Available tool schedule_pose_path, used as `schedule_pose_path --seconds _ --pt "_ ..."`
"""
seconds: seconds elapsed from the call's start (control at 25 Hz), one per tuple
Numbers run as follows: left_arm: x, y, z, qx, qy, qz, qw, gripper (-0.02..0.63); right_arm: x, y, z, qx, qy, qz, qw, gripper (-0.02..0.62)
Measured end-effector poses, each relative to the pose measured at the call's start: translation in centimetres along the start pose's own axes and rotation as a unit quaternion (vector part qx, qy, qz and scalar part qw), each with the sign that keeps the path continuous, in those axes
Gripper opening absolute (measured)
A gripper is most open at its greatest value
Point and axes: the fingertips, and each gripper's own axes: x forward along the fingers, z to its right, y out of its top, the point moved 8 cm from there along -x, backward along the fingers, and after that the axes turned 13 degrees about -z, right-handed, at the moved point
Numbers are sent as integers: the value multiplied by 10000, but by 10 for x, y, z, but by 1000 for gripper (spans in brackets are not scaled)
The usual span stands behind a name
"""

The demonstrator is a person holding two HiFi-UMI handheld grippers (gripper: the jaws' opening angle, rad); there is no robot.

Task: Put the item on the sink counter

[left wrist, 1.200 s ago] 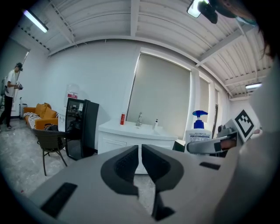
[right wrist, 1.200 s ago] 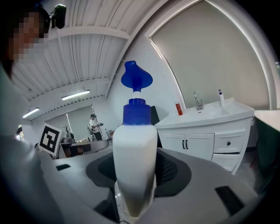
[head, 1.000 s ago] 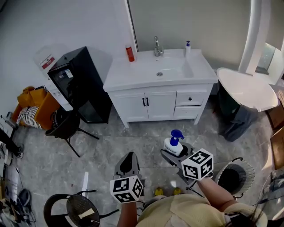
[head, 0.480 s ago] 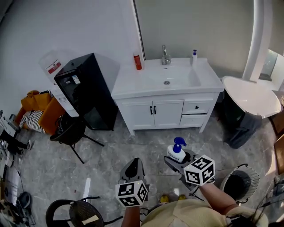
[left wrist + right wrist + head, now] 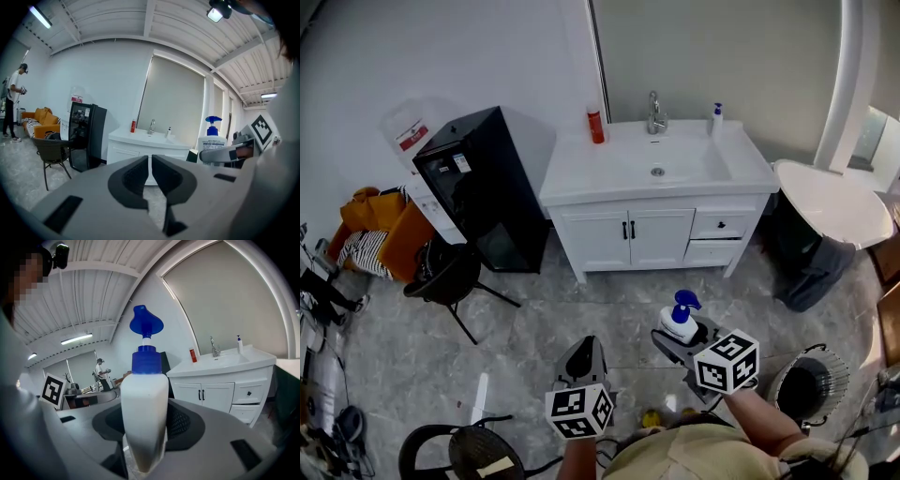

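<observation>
Bottle (image 5: 680,324) stands upright, long axis vertical, pump uppermost.

You are seeing no words you can read, the label on the pump bottle (image 5: 212,143) is showing only blurry print, the red and white sticker (image 5: 411,137) by the black cabinet (image 5: 487,197) is looking too small.

Head view: set high, aimed forward and steeply down. The sink vanity (image 5: 658,208) stands well ahead, upper centre. Left gripper view: set low, near level, facing the vanity front from well off. Right gripper view: set low, vanity off to the right. All three views share the vanity and its faucet (image 5: 654,112).
</observation>
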Motion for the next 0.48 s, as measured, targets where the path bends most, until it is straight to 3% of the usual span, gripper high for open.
schedule_pose_path --seconds 0.48 --pt "19 13 -10 130 39 -67 9999 55 22 21 17 -26 -37 38 10000 207"
